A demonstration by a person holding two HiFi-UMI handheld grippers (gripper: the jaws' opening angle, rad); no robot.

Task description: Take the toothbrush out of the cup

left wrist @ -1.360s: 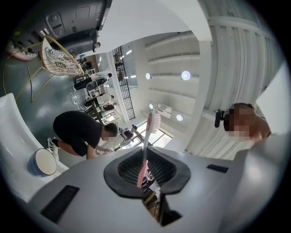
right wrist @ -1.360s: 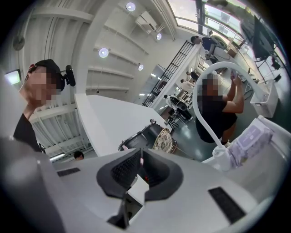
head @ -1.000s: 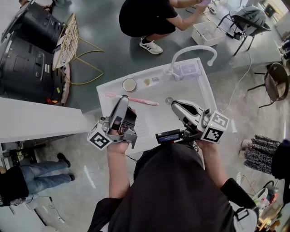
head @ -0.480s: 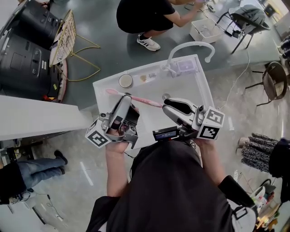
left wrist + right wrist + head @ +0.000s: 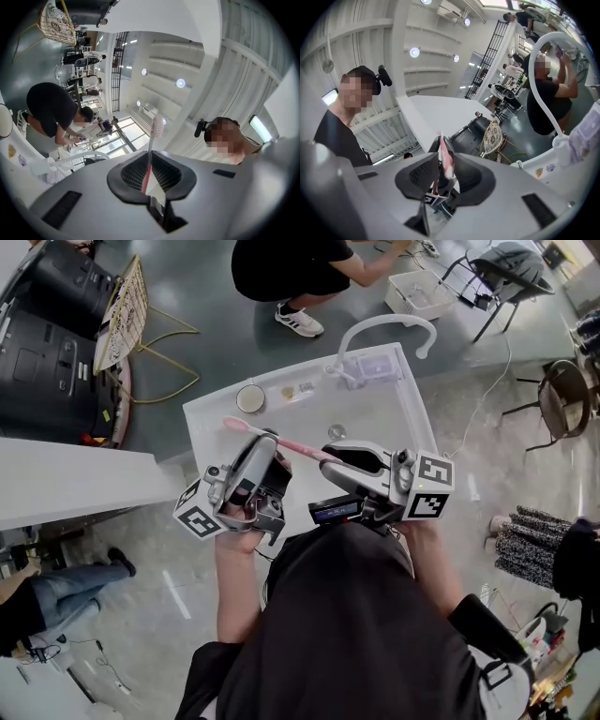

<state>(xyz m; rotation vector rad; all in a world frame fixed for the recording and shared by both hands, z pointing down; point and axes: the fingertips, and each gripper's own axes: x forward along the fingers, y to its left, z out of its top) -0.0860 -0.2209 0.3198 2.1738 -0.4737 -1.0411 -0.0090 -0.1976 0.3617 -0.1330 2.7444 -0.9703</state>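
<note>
Toothbrush [image 5: 286,444] is out of the cup [image 5: 249,397], above the sink [image 5: 384,413]. Left gripper [image 5: 269,438] and right gripper [image 5: 328,455] both clamp it. We'd guess it's light, stiff and slick, so hold mid-handle.

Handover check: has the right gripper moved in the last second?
Yes. In the head view the right gripper shifted left past the sink drain, onto the handle end of the pink toothbrush.

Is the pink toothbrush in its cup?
Out. The left gripper and right gripper hold the pink plastic toothbrush, apart from the round white cup.
</note>
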